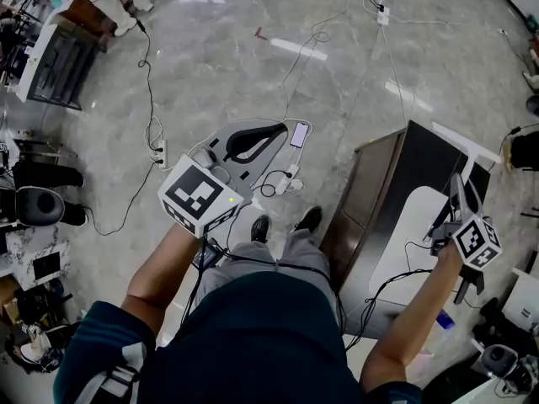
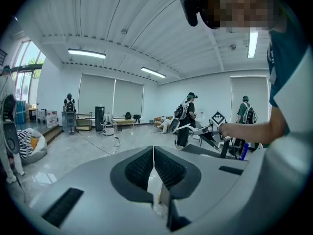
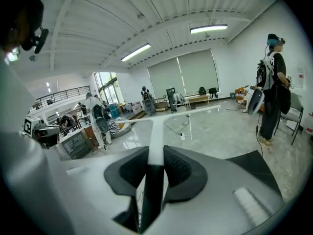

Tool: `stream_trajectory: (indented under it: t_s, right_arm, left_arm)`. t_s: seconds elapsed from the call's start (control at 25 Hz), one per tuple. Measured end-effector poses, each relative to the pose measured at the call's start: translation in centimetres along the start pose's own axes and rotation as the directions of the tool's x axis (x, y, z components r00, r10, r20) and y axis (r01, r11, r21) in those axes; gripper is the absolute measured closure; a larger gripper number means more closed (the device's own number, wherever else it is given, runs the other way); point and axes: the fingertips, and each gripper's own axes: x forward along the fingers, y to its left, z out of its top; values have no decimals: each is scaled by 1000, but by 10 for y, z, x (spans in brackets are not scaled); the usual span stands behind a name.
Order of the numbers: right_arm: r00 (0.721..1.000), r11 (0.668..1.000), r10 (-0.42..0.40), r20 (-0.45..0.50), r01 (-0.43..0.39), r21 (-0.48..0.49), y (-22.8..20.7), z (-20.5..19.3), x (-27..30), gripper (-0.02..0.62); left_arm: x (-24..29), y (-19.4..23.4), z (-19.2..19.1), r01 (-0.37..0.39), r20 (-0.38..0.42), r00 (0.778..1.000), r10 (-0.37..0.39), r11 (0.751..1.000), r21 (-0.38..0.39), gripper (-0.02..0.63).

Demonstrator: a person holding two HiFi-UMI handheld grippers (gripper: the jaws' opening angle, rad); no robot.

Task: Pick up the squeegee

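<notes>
Fingers (image 3: 178, 168) of the right gripper (image 3: 155, 153) are closed on the squeegee (image 3: 155, 131). They hold its stem where the dark lower part meets the white upper part. The white stem runs forward, away from the camera, and ends in a long white crossbar in the middle of the right gripper view. The left gripper (image 2: 153, 151) has its fingers (image 2: 139, 168) pressed together, with nothing between them. In the head view the squeegee is at the right edge, over a dark table (image 1: 425, 154). Behind it, grey floor (image 1: 210, 66) with thin cables (image 1: 152, 82) fills the upper part. Far across the room, other people (image 2: 188, 111) stand.
</notes>
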Motion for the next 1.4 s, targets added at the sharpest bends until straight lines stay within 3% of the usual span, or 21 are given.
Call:
stream_trajectory:
  t_s: [0.2, 0.48, 0.88, 1.4]
  right_arm:
    - [994, 999, 23, 106, -19, -39, 47, 46, -55, 495]
    - [978, 997, 29, 208, -14, -72, 104, 73, -124, 495]
    - [955, 993, 26, 297, 9, -118, 158, 83, -203, 495]
    - [934, 986, 8, 357, 52, -157, 203, 86, -262, 495]
  left_arm:
    - [-28, 1, 28, 7, 62, 998, -8, 1000, 21, 600]
    - [-67, -2, 49, 26, 119, 992, -31, 999, 44, 600]
    - [-106, -24, 70, 66, 169, 982, -80, 994, 87, 600]
    - [-142, -31, 84, 88, 194, 975, -107, 991, 103, 600]
